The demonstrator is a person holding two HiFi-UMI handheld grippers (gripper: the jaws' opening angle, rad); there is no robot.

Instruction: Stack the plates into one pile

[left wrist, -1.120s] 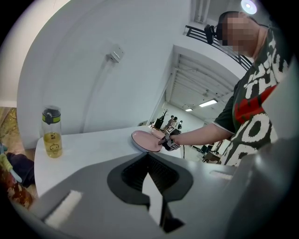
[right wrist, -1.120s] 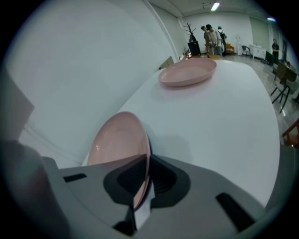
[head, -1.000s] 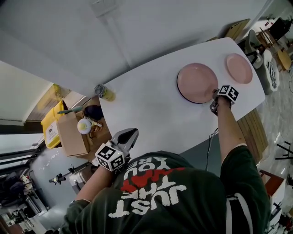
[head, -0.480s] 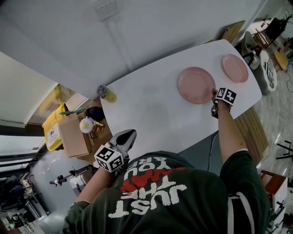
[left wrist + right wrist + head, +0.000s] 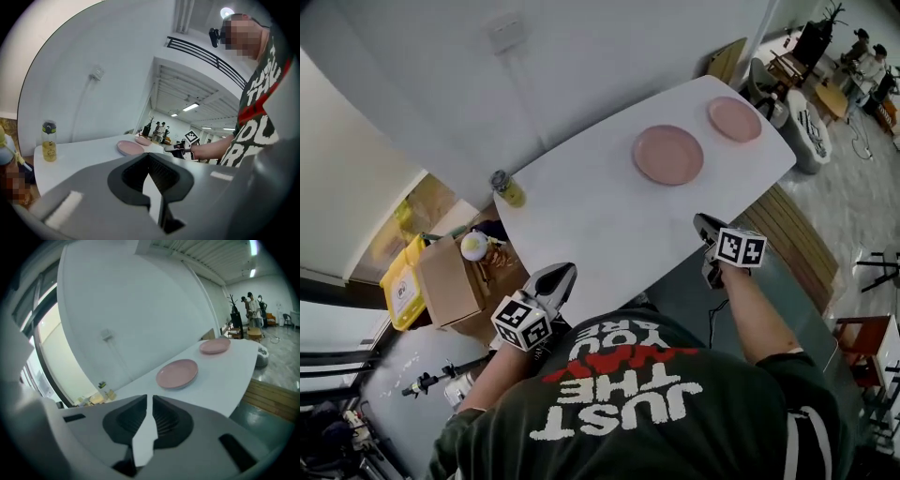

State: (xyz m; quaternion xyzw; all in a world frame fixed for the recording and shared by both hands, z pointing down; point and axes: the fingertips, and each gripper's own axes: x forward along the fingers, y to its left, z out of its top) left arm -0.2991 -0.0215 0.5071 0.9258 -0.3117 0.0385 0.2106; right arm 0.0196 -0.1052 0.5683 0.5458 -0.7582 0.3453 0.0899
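Observation:
Two pink plates lie apart on the white table: a larger plate near the middle and a smaller plate at the far right end. My right gripper hangs off the table's near edge, well short of the larger plate. Its jaws are closing, a narrow gap shows, and nothing is between them. My left gripper is shut and empty, held beside my body at the table's near left corner. The left gripper view also shows both plates and the right gripper.
A small bottle with yellow contents stands at the table's far left corner. A cardboard box with odds and ends sits on the floor to the left. Chairs and a wooden bench stand right of the table.
My right gripper was at the larger plate's near rim; it has let go and drawn back off the table's edge. The plate lies flat. The left gripper has stayed put.

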